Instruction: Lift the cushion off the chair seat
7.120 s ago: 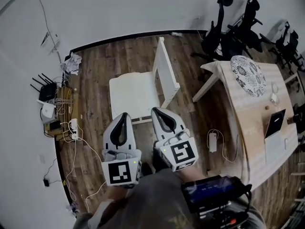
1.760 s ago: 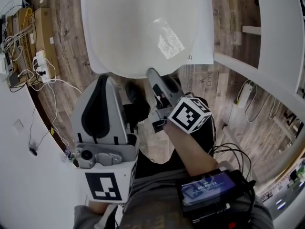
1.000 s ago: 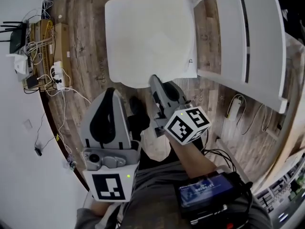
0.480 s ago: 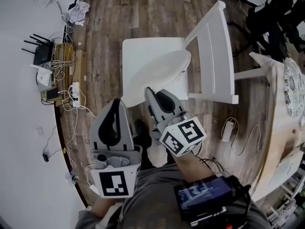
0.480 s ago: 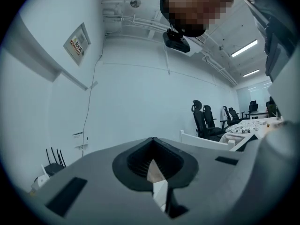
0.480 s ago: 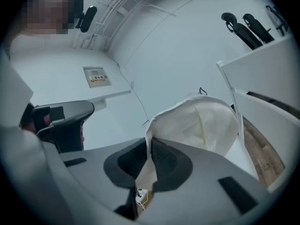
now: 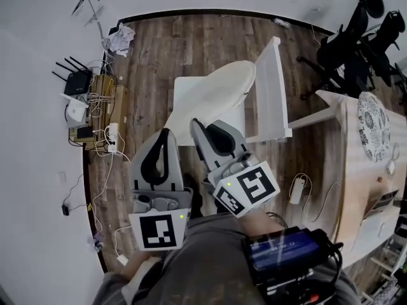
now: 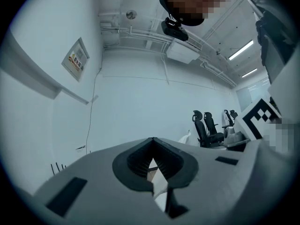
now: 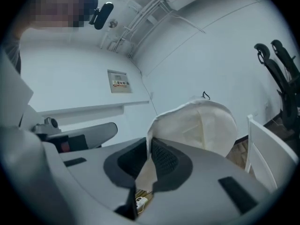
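A white wooden chair (image 7: pixel 184 89) stands on the plank floor, its backrest (image 7: pixel 270 88) to the right. The cream cushion (image 7: pixel 219 94) is tilted above the seat, its far end highest. My right gripper (image 7: pixel 194 123) is shut on the cushion's near edge. In the right gripper view (image 9: pixel 149 142) the cloth runs out from between the jaws and the cushion (image 9: pixel 201 125) stands up ahead. My left gripper (image 7: pixel 166 132) is beside the cushion's lower left corner. In its own view (image 8: pixel 153 139) the jaws meet at the tip and no cloth is pinched there.
A wooden table (image 7: pixel 356 164) with a patterned plate (image 7: pixel 375 116) stands at the right. Black office chairs (image 7: pixel 356 37) are at the far right. A router, power strips and cables (image 7: pixel 86 107) lie along the left wall. A white charger (image 7: pixel 297 189) lies on the floor.
Both grippers have risen. The cushion's near edge has come up off the seat with the right gripper, and the cushion now hangs tilted over the chair. The head view has pulled back.
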Demonstrator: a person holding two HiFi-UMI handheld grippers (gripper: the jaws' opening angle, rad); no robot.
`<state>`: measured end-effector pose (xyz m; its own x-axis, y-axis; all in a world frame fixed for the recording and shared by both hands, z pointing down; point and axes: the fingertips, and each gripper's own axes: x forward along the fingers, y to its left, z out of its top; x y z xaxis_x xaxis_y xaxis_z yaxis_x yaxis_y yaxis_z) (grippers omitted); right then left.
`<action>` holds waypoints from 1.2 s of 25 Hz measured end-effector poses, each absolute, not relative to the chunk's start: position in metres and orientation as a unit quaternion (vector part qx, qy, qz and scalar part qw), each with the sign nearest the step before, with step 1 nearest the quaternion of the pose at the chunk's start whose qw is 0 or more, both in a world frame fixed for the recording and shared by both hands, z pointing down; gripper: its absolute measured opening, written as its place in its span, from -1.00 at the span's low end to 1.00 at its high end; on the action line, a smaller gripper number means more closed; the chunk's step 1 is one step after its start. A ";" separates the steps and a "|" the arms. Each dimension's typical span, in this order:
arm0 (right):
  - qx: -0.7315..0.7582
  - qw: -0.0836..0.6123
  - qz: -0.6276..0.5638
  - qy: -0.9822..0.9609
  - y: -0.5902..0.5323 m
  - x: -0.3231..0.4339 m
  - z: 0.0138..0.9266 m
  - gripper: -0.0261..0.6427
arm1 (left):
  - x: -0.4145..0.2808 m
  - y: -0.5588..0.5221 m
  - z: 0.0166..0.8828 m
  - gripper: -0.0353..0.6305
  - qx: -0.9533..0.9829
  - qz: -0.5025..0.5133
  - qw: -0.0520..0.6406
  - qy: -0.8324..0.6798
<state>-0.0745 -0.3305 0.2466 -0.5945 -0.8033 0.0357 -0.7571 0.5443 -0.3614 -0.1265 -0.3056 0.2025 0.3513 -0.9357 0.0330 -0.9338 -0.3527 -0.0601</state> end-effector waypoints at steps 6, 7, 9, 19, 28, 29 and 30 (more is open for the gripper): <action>-0.445 0.074 -0.082 0.889 -0.329 -0.076 0.175 -0.83 | -0.129 -0.307 0.156 -0.88 -0.814 0.001 0.043 0.580; -0.445 0.075 -0.065 0.890 -0.329 -0.075 0.164 -0.83 | -0.130 -0.308 0.148 -0.88 -0.810 0.009 0.052 0.584; -0.446 0.078 -0.036 0.891 -0.326 -0.073 0.144 -0.82 | -0.133 -0.308 0.132 -0.88 -0.804 0.021 0.067 0.590; -0.468 0.082 0.037 0.879 -0.314 -0.063 0.097 -0.82 | -0.137 -0.309 0.090 -0.88 -0.789 0.044 0.106 0.604; -0.485 0.066 0.053 0.870 -0.318 -0.057 0.102 -0.82 | -0.127 -0.309 0.098 -0.88 -0.792 0.021 0.117 0.598; -0.486 0.066 0.052 0.870 -0.319 -0.057 0.103 -0.82 | -0.129 -0.310 0.099 -0.88 -0.791 0.022 0.114 0.600; -0.486 0.065 0.051 0.870 -0.320 -0.057 0.104 -0.82 | -0.130 -0.311 0.100 -0.88 -0.790 0.023 0.112 0.602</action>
<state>-0.0566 -0.3202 0.1039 -0.5196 -0.8388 -0.1623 -0.8521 0.5227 0.0267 -0.1299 -0.3114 0.0998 0.2741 -0.9462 -0.1717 -0.9566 -0.2499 -0.1500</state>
